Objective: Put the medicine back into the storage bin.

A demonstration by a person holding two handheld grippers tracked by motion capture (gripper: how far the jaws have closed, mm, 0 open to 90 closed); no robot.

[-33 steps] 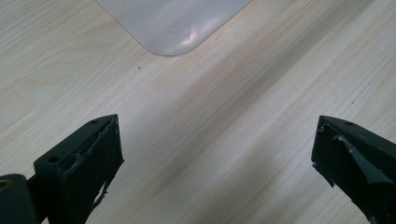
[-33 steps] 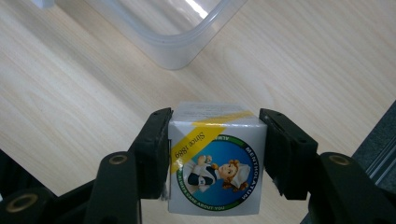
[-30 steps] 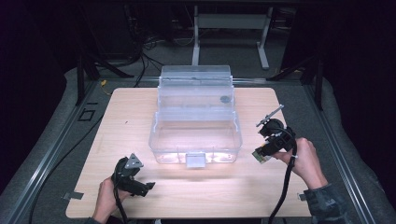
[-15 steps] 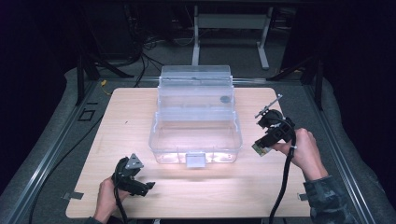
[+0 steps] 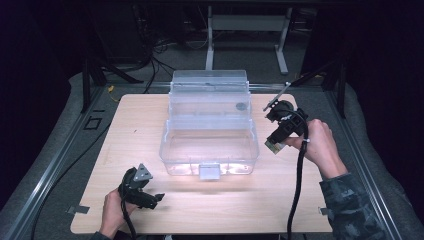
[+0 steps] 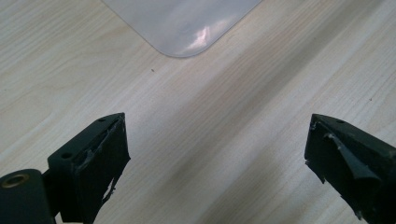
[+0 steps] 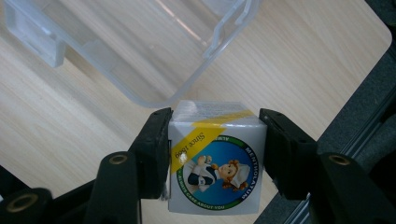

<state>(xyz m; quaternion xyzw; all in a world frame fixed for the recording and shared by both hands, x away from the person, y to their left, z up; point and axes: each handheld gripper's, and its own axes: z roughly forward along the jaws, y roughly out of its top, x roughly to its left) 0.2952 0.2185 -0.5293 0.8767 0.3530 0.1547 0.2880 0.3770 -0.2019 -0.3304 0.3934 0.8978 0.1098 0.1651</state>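
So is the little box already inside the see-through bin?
No, the little box is clamped between the right gripper jaws, held above the table beside the clear bin.

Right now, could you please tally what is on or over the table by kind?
Clear plastic boxes: 1
Small printed cartons, clamped in the right gripper: 1
Grippers, counting the left gripper, open over the table: 2
Total: 4
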